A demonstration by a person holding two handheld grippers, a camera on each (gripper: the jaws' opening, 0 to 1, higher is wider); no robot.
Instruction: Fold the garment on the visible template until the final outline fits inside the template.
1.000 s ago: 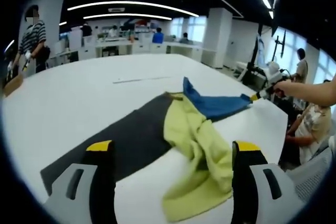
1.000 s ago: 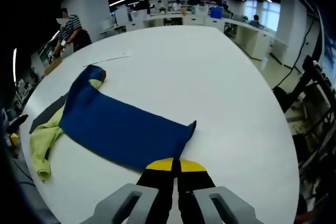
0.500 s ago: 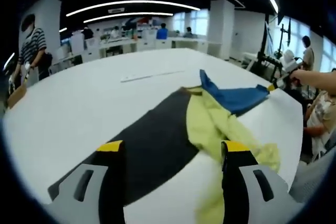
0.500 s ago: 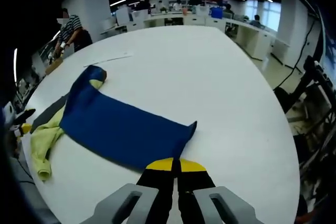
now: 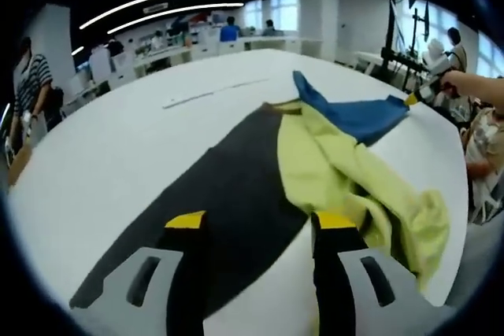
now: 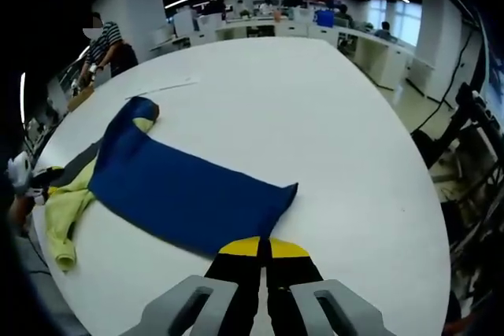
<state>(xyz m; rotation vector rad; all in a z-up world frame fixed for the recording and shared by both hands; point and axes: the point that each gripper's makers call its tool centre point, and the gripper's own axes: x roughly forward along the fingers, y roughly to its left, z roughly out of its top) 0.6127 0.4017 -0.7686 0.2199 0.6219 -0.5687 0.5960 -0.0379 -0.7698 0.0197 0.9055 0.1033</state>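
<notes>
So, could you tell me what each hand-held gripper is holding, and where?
The right hand-held gripper pinches the garment's blue edge, near a corner. The left hand-held gripper is open, holding nothing.

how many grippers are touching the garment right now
1 for certain. The right gripper is shut on the garment's blue edge. The left gripper is open over the dark template beside the yellow part; contact there is unclear.
</notes>
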